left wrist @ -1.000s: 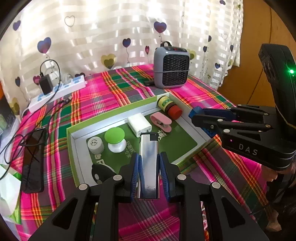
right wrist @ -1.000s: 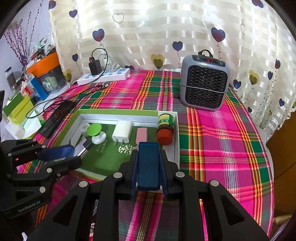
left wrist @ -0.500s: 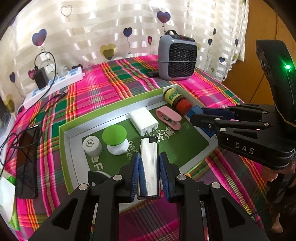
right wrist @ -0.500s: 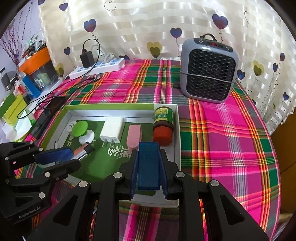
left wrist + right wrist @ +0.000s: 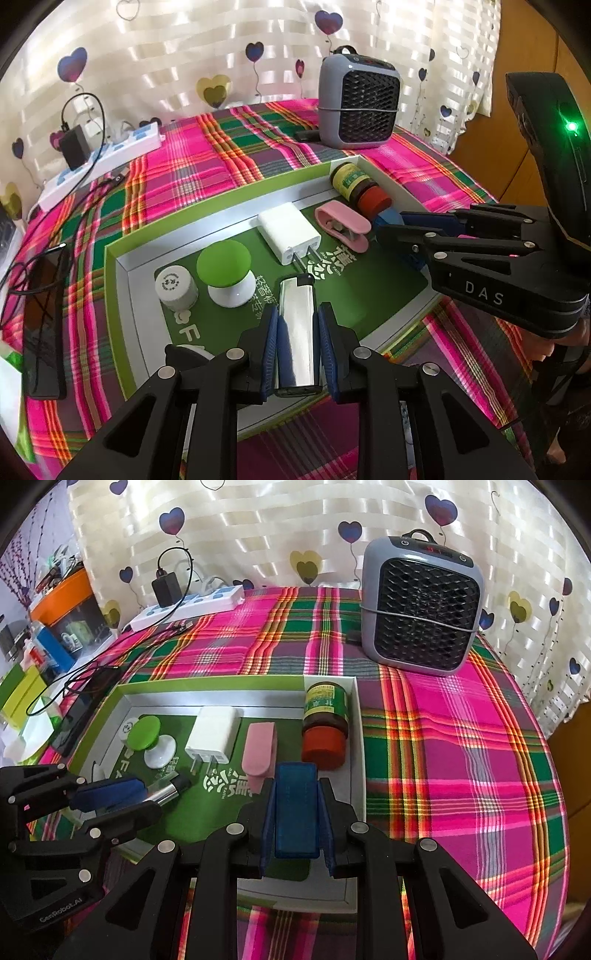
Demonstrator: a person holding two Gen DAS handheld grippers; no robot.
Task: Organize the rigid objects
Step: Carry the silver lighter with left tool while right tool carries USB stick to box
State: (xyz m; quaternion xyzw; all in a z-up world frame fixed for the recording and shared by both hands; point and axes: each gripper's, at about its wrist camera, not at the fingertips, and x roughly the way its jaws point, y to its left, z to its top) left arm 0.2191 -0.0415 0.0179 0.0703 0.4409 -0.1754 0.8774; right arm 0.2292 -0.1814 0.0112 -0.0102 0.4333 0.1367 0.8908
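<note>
**Both grippers loaded over the tray**

The silver lighter (image 5: 296, 332) sits lengthwise between the blue pads of the left gripper (image 5: 295, 325), clamped on both long sides, its black cap end pointing forward over the green floor of the tray (image 5: 114, 273). From the right wrist view the same lighter (image 5: 168, 792) shows as a chrome tube with a dark tip sticking out of that gripper (image 5: 147, 794), over the tray's left half.

The right gripper (image 5: 295, 808) is closed on a blue rectangular block (image 5: 295, 812), pads pressing its two long sides. Block is above the tray's near right area, just in front of the pink clip (image 5: 258, 755) and the brown bottle (image 5: 325, 723), which lies on its side with red cap toward the camera, against the tray's right wall. Cannot tell whether lighter or block touches the tray floor.

Other tray contents, along the far wall from the left: small white cap (image 5: 175, 288), green-topped mushroom-shaped item (image 5: 225, 271), white plug adapter (image 5: 290, 232) with prongs toward the camera. All lie separate.

Tray rests on a pink and green plaid cloth (image 5: 461, 738). Behind it stands a grey fan heater (image 5: 421, 605). At far left a white power strip (image 5: 188, 605) with a black charger plugged in. A dark phone (image 5: 44, 321) lies left of the tray, cables across it. Heart-print curtain (image 5: 258, 528) behind.
</note>
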